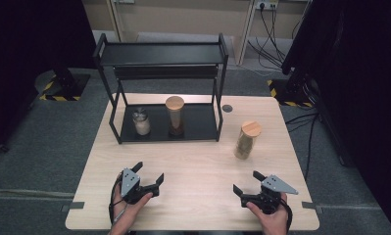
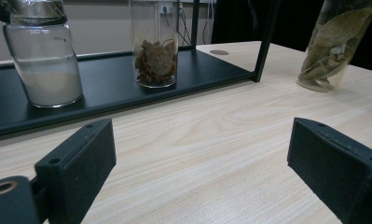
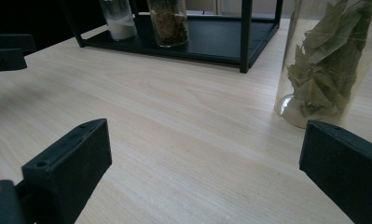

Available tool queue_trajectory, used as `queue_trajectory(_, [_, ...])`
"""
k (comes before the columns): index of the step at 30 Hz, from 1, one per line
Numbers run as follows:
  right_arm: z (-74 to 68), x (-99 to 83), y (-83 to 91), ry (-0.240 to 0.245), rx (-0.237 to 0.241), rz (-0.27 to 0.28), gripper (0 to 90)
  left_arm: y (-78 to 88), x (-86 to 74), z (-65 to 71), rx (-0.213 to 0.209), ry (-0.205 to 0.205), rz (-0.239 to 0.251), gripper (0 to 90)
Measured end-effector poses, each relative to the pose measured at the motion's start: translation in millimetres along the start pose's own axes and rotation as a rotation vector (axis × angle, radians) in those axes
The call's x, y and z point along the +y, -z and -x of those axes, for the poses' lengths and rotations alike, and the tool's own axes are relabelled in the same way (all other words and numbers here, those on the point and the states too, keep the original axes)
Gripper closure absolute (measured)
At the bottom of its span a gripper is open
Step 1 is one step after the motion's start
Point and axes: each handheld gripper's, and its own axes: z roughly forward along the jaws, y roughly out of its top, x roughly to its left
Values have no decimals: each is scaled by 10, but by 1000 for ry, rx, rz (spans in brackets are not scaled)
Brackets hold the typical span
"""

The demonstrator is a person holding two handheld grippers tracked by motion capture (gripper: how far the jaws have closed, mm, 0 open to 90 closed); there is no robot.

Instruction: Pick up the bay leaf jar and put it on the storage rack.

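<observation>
Both grippers rest at the near edge of the table [image 1: 193,161], held by a person's hands: the left gripper [image 1: 149,176] and the right gripper [image 1: 245,182] each have jaws spread wide with nothing between them. Nearest the right gripper, on the bare tabletop to the right of the rack [image 1: 163,90], stands the leaf jar [image 1: 246,139], upright and well apart from both tools. Its clear wall looks like glass, so it is likely stiff, smooth and breakable, yet light given the dry leaves inside; a grip around the mid-body, below the wooden lid, seems safest. On the rack's lower shelf stand a powder jar [image 1: 141,122] at left and a spice jar [image 1: 175,116] beside it. Both gripper views cut off the leaf jar's top, and the spice jar's contents are hard to identify.
</observation>
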Motion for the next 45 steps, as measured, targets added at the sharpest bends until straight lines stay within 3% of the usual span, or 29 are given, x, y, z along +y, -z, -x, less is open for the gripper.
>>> queue_trajectory(21, [208, 95, 125, -9, -100, 61, 24, 2, -1, 0, 0, 1, 1, 71])
queue_trajectory(32, [290, 248, 30, 3, -152, 82, 34, 2, -2, -7, -4, 11, 5, 71])
queue_trajectory(45, [364, 431, -94, 23, -178, 99, 55, 2, -2, -4, -3, 9, 5, 71])
